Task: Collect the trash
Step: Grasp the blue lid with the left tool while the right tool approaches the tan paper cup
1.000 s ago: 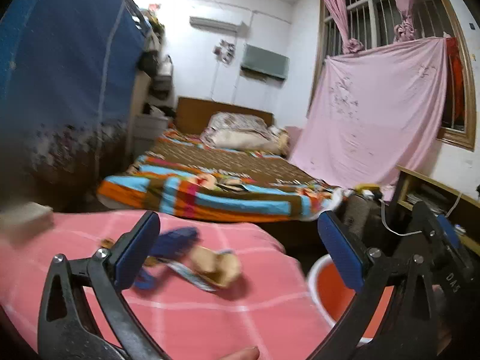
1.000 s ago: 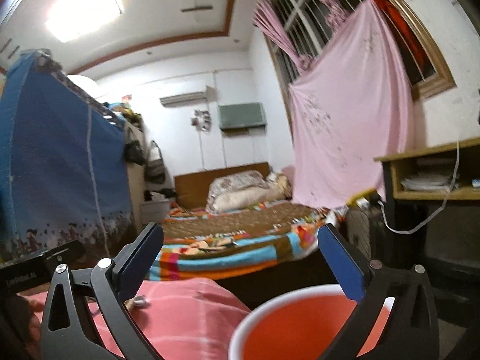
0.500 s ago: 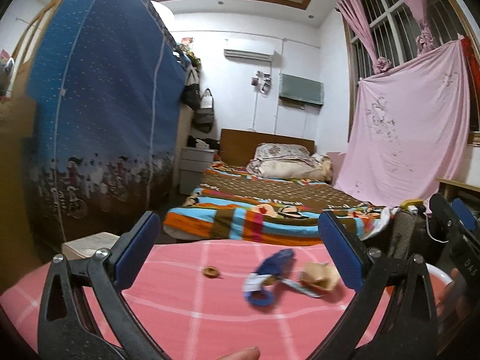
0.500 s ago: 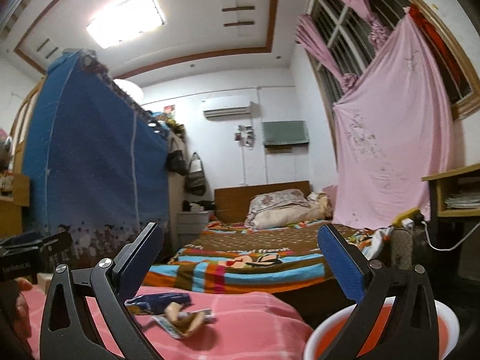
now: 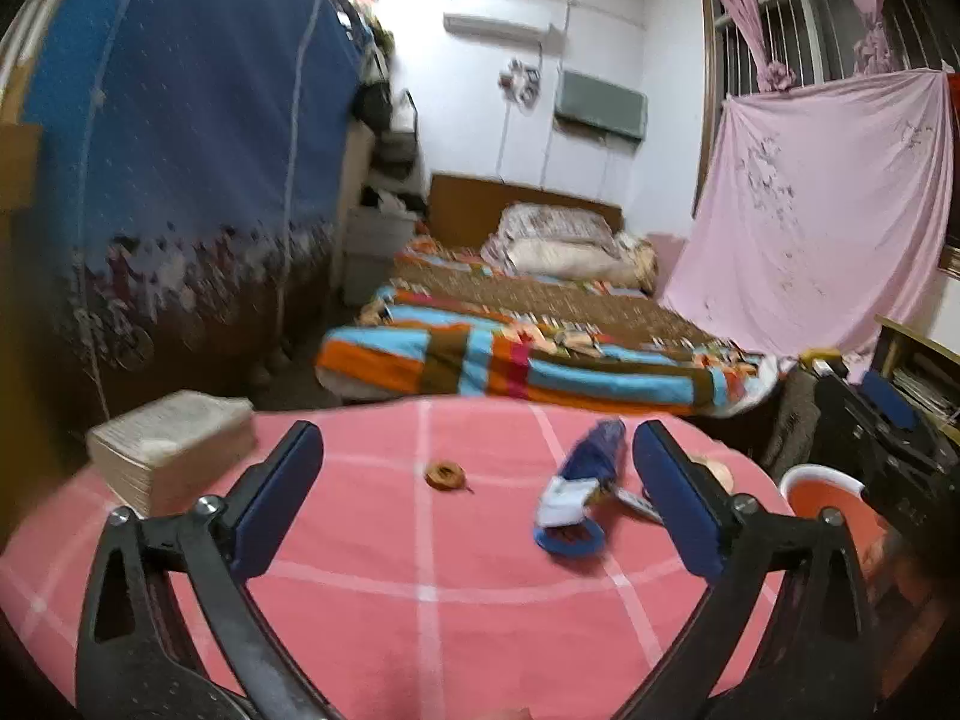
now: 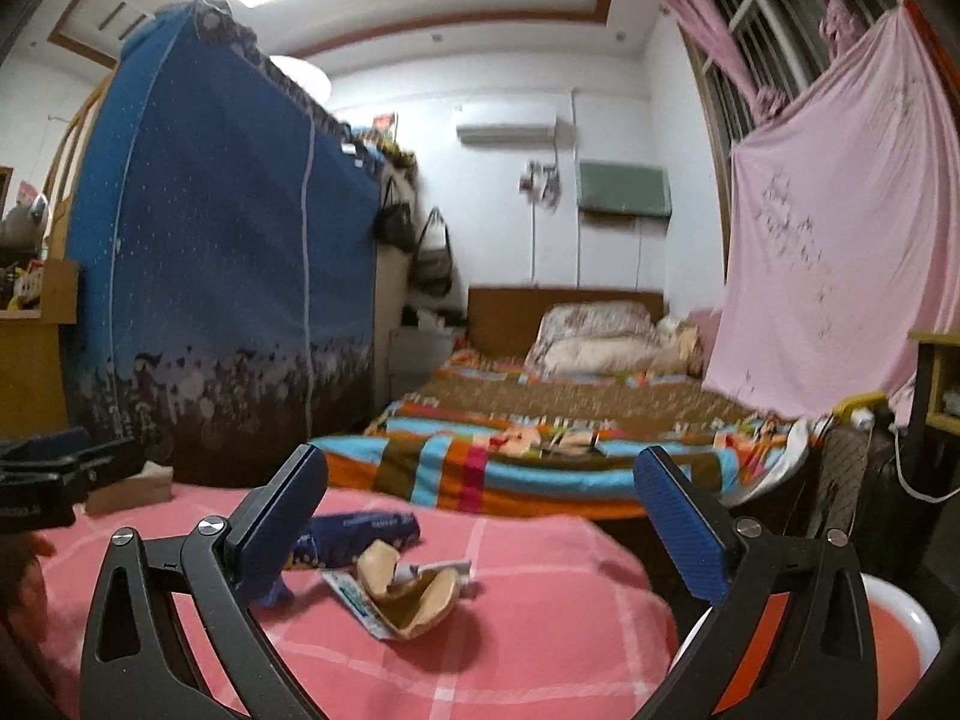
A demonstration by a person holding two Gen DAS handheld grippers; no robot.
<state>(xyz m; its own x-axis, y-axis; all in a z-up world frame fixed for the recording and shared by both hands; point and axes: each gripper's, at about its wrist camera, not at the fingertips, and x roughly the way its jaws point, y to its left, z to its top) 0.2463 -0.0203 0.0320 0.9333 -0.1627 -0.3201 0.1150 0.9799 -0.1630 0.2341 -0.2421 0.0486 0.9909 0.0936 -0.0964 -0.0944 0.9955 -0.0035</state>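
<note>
Trash lies on a table with a pink checked cloth (image 5: 420,588). A blue wrapper (image 5: 579,480) lies right of centre, with a small brown round scrap (image 5: 444,474) to its left. In the right wrist view the blue wrapper (image 6: 360,531) lies behind a crumpled tan paper (image 6: 408,597) and a flat white-blue wrapper (image 6: 354,594). A red bin with a white rim (image 5: 825,498) stands off the table's right edge; it also shows in the right wrist view (image 6: 888,642). My left gripper (image 5: 477,498) is open and empty above the cloth. My right gripper (image 6: 480,516) is open and empty.
A beige tissue pack (image 5: 171,447) sits at the table's left edge. A bed with a striped blanket (image 5: 528,360) lies beyond the table. A blue fabric wardrobe (image 5: 180,180) stands on the left. A dark desk (image 5: 888,432) stands at the right.
The left gripper has swung left and tilted down, bringing the tissue pack and brown scrap into view. The right gripper has turned left and down toward the table trash.
</note>
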